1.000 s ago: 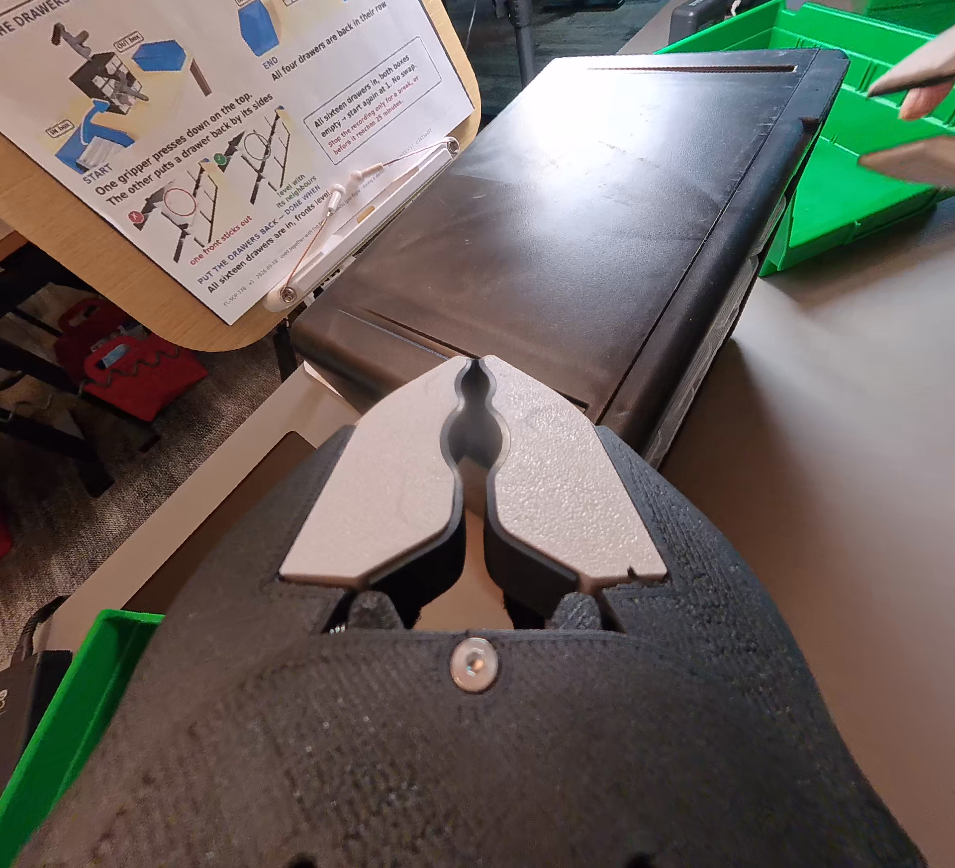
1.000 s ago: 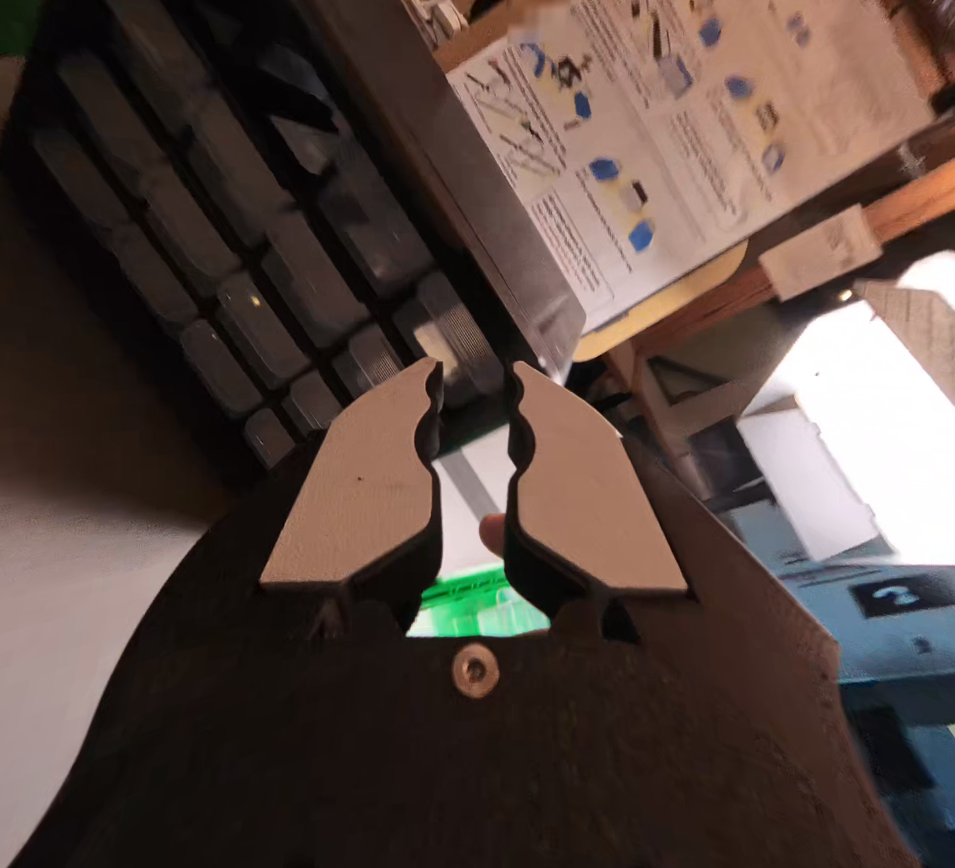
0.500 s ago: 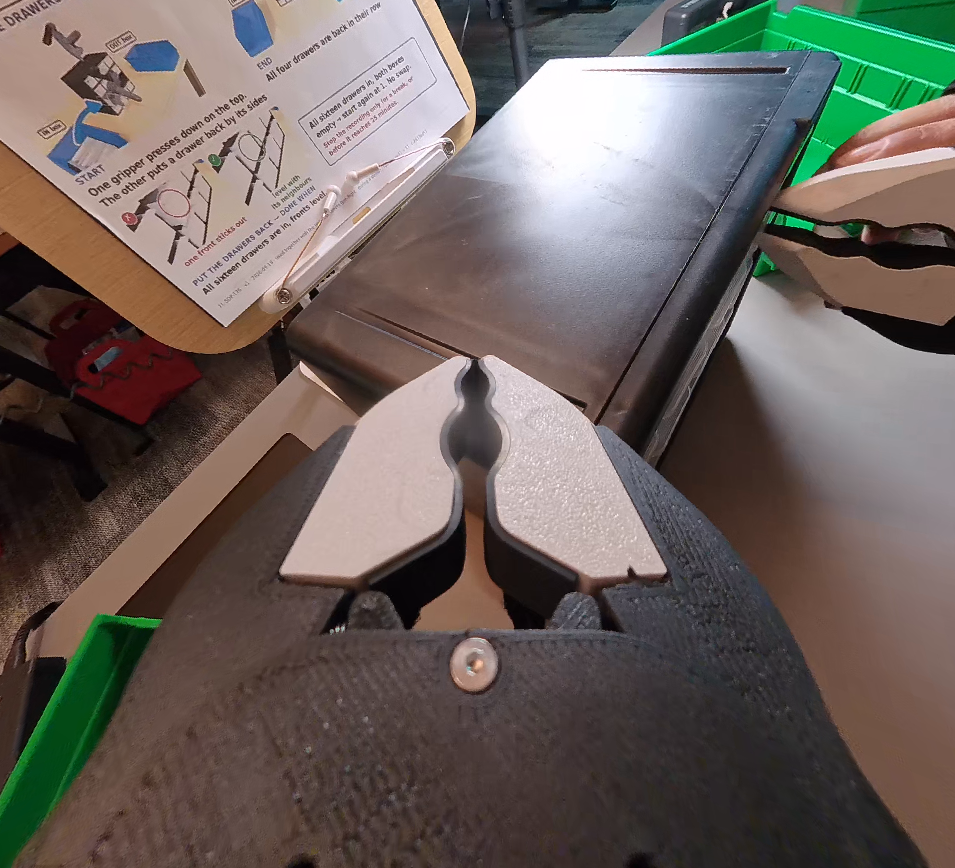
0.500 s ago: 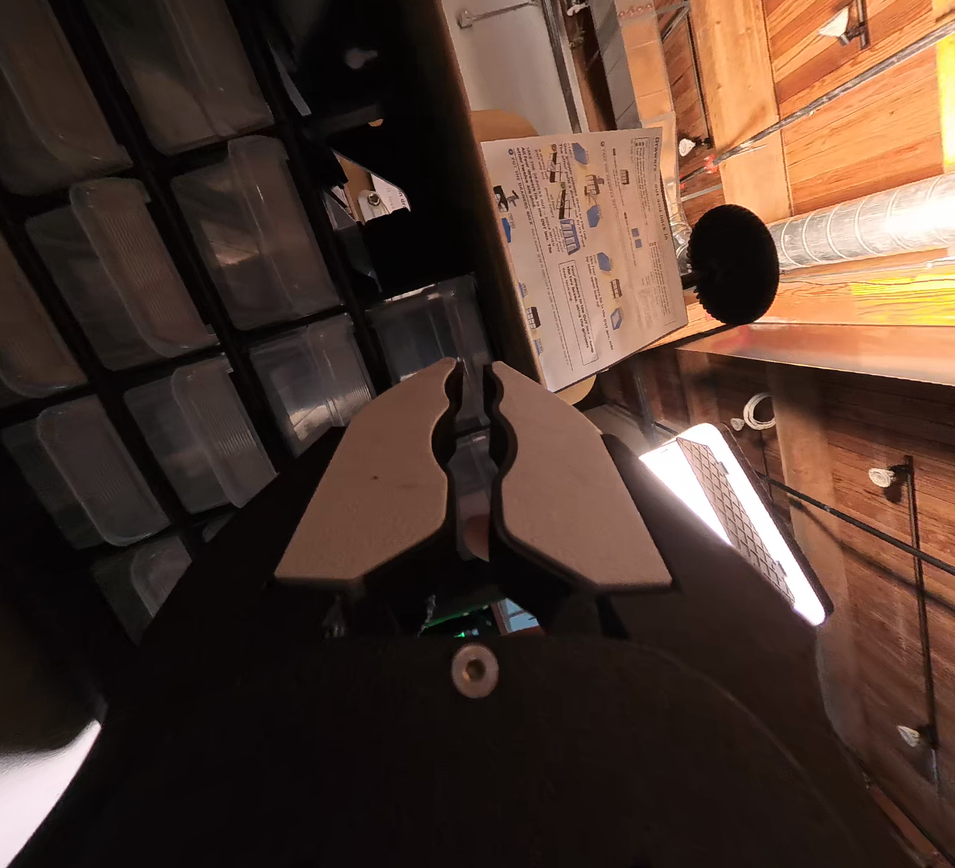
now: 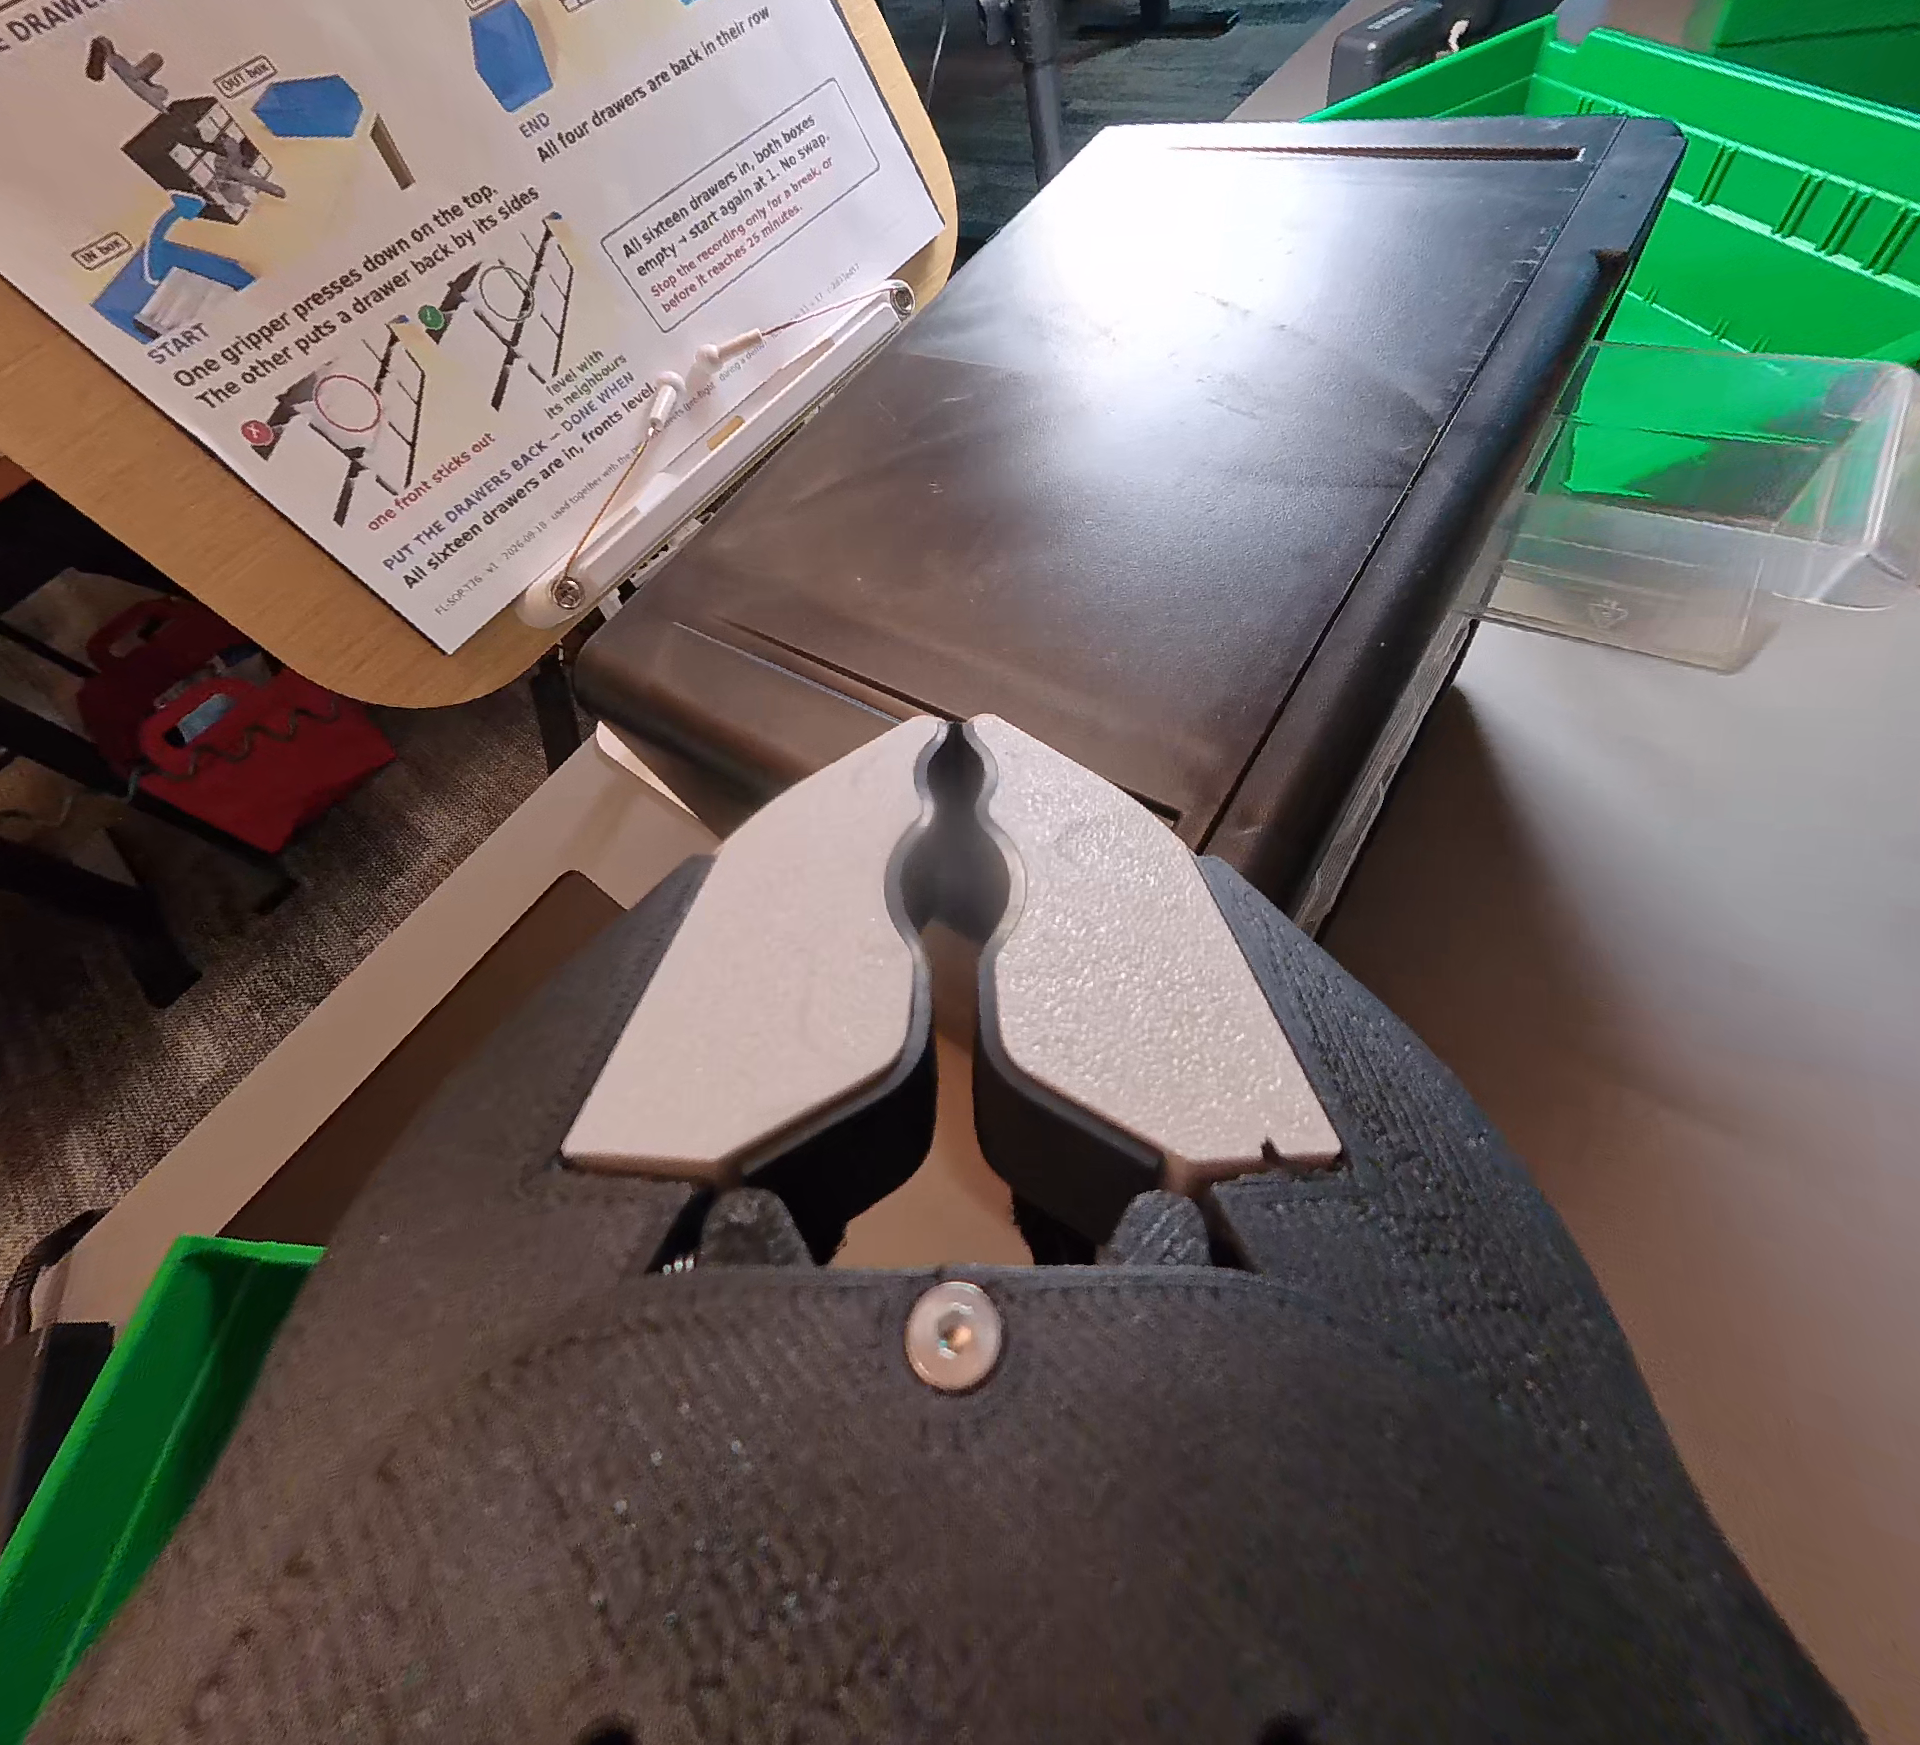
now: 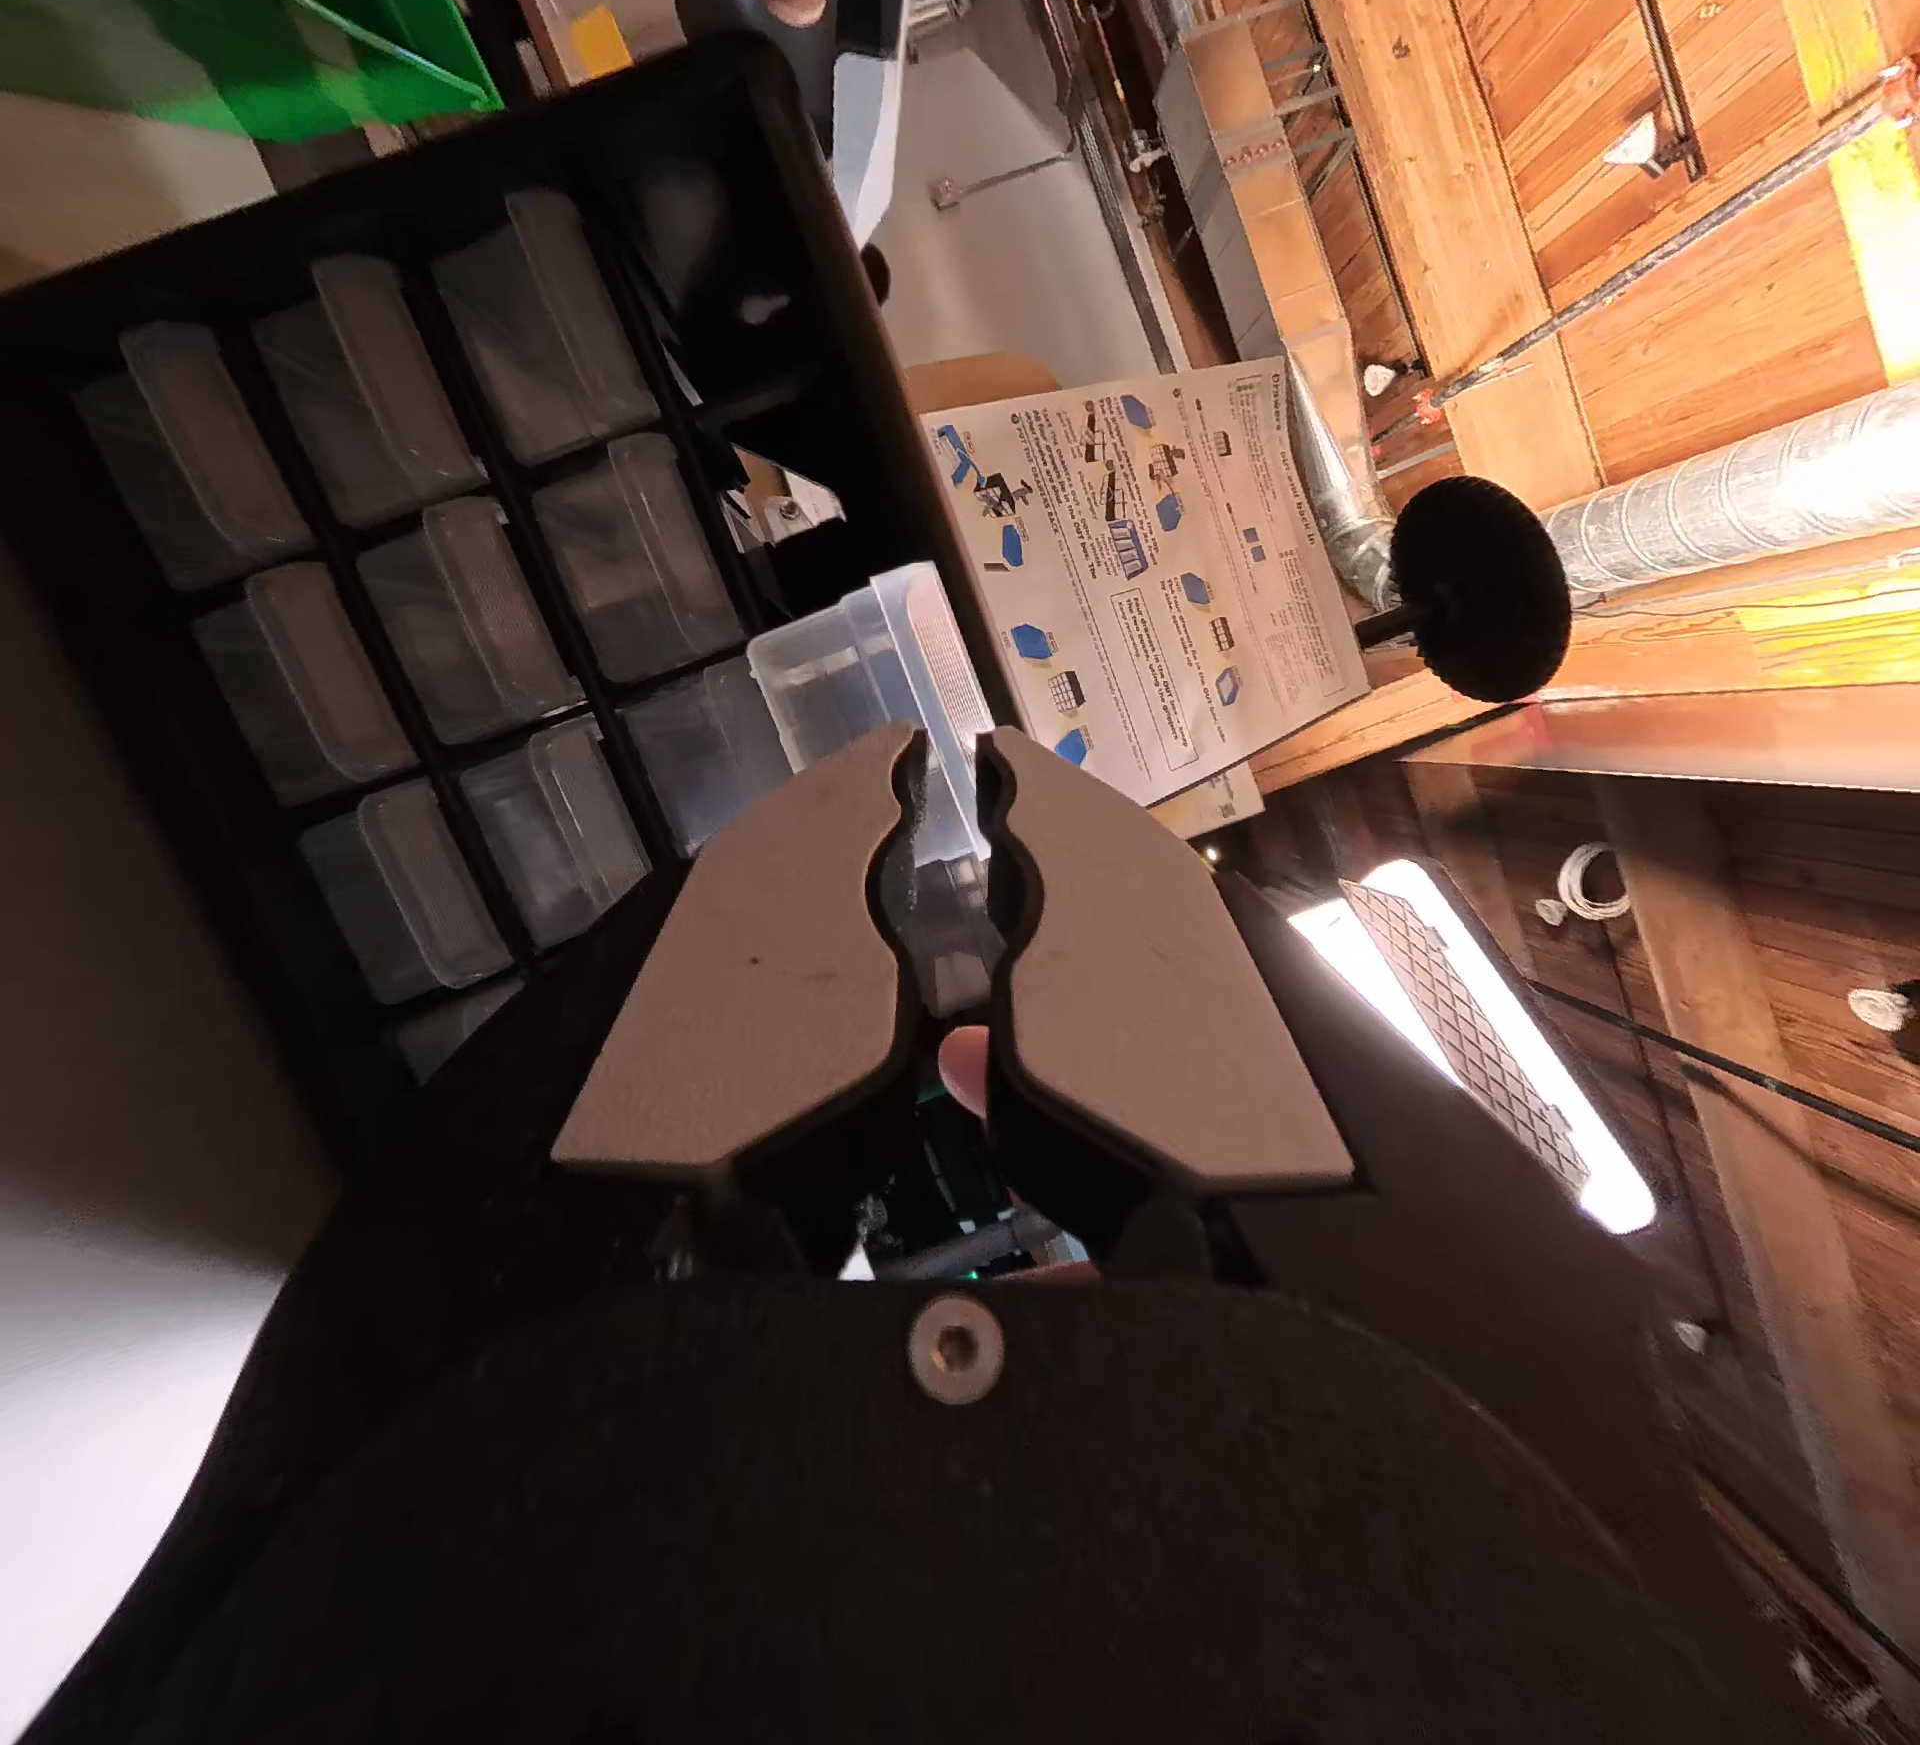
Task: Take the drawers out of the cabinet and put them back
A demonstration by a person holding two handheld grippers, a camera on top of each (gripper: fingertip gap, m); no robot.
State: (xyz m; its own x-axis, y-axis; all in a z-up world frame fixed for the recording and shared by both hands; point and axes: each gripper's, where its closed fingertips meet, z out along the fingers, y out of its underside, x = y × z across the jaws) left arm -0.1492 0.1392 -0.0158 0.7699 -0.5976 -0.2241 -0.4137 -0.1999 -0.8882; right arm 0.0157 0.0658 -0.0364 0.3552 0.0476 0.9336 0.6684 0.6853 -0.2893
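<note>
- On the top near corner of the black plastic drawer cabinet, my left gripper is resting, its fingertips pressed together on nothing.
- At the cabinet's front, my right gripper is pinching the clear plastic drawer, which is sticking partway out of its slot.
- Beyond the cabinet, a green plastic bin is sitting on the desk.
</note>
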